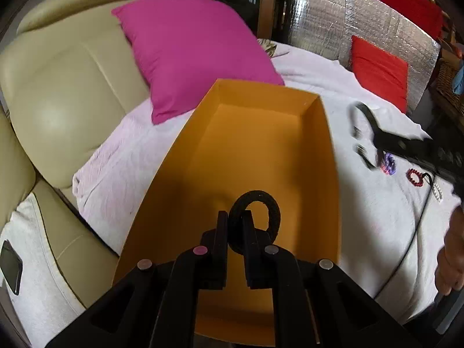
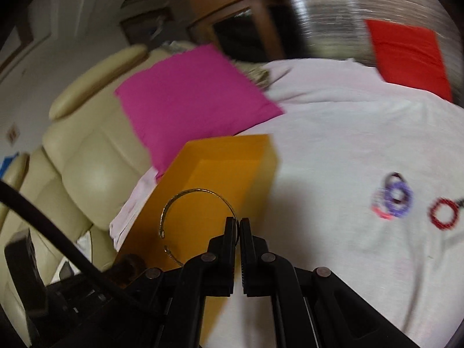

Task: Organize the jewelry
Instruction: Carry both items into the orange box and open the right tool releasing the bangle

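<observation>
While both hands work over a bed draped in a white sheet (image 1: 362,232), the left tongs (image 1: 235,217) hang above an open orange box (image 1: 319,174), their jaws clamped on a black fabric-covered ring (image 1: 271,203) that stands up between the fingers. Seen from the right wrist, the right tongs (image 2: 239,226) are pinched tight on a thin gold bangle (image 2: 185,195), an open hoop that arcs out to the left of the fingers, in front of the same orange box (image 2: 255,156). More jewelry lies on the sheet to the right of the box: a purple beaded bracelet (image 2: 398,195) overlapping a blurred reddish piece, and just beside them a red beaded bracelet (image 2: 442,213). Behind the box, a magenta cushion (image 1: 188,49) leans against a cream leather headboard (image 1: 63,92), and a red cushion (image 1: 380,69) rests at the far side against a silver quilted panel (image 1: 324,26). The right-wrist picture is smeared with motion blur.
</observation>
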The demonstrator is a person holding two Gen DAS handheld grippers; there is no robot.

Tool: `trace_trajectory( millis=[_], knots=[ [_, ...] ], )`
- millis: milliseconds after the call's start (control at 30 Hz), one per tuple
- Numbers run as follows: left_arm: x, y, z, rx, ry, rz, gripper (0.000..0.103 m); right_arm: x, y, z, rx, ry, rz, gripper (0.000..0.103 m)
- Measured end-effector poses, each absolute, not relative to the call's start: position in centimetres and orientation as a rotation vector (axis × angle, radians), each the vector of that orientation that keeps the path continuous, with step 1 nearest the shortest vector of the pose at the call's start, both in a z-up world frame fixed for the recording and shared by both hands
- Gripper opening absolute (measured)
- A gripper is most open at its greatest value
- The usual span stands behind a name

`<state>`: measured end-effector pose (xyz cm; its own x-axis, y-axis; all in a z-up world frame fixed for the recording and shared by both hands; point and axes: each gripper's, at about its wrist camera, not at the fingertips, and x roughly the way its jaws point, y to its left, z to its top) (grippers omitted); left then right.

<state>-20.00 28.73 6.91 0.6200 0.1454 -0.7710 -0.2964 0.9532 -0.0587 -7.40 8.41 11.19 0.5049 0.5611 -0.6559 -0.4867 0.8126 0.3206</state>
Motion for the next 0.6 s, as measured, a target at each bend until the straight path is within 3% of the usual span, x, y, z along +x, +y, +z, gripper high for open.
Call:
trace_trajectory(
  millis=[400,533,600],
  knots=[
    [-21.2,30.4,3.7,-0.197,0.943,0.245,0.01,-6.3,18.2,6.9,-0.085,0.966,0.641,0.005],
    [-21.4,31.1,2.8,-0.192,0.971,0.257,0.01,-5.9,19.0,6.1,-0.108,0.997,0.608,0.009],
    [-21.4,31.3,2.6,-0.186,0.982,0.262,0.01,-5.9,18.8,5.9,-0.11,1.013,0.599,0.02]
  ],
)
